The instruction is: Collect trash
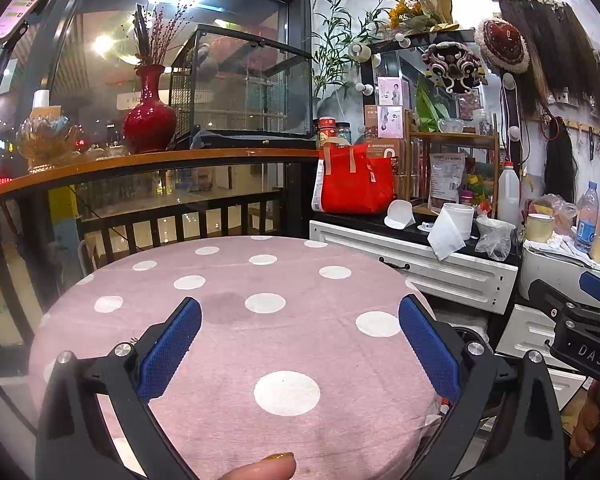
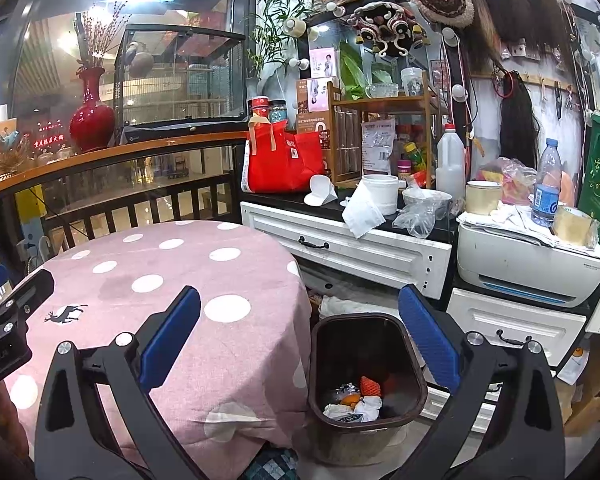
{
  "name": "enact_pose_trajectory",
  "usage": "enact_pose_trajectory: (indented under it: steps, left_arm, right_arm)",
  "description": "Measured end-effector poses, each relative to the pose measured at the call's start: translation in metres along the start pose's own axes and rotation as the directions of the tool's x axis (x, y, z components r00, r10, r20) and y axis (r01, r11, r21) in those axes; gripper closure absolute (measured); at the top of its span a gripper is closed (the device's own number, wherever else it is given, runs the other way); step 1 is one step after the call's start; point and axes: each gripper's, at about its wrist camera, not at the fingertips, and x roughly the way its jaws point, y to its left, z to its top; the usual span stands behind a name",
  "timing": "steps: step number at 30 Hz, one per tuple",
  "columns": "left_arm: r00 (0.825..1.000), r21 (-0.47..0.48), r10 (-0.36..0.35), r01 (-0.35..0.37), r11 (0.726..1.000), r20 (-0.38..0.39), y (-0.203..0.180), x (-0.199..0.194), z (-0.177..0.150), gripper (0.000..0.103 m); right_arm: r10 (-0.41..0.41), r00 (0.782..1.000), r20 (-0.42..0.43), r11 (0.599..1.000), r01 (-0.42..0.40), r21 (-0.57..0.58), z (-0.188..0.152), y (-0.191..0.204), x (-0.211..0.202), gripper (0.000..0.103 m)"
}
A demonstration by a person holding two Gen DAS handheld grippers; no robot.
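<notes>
While you held both tools above the round table with its pink, white-dotted cloth, your left gripper had its blue fingers spread wide apart, holding nothing. Your right gripper was likewise spread wide and empty, off the table's right edge. Just right of the table, on the floor, stood a dark brown trash bin; crumpled wrappers and orange scraps lay in its bottom.
</notes>
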Motion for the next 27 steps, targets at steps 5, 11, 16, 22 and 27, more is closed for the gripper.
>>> enact_pose_trajectory:
  steps: [5, 11, 16, 22, 27]
  left_arm:
    - [1.0, -0.004, 0.003, -0.004, 1.0, -0.019, 0.0024, 0.0027, -0.0004, 0.006]
    - [0.999, -0.019, 0.003, -0.004, 1.0, -0.039, 0.0043, 0.0048, -0.0009, 0.006]
    - [0.999, -0.017, 0.005, -0.005, 1.0, -0.041, 0.0046, 0.0051, -0.0009, 0.006]
    - [0.999, -0.016, 0.007, -0.007, 1.0, -0.044, 0.0075, 0.0049, -0.001, 0.006]
    - [0.999, -0.014, 0.008, -0.009, 1.0, -0.047, 0.0081, 0.0054, -0.0008, 0.006]
  right_arm:
    - [0.005, 1.0, -0.018, 1.0, -0.005, 0.0, -0.001, -0.0005, 0.0031, 0.005]
    - [0.005, 1.0, -0.021, 1.0, -0.005, 0.0, -0.0007, -0.0017, 0.004, 0.005]
    - [0.008, 1.0, -0.028, 1.0, -0.008, -0.004, -0.0014, -0.0011, 0.0055, 0.005]
    - [0.009, 0.999, -0.032, 1.0, -0.009, -0.003, -0.0023, -0.0013, 0.0055, 0.005]
    - [0.01, 0.999, -0.04, 1.0, -0.011, -0.005, -0.0042, -0.0012, 0.0072, 0.005]
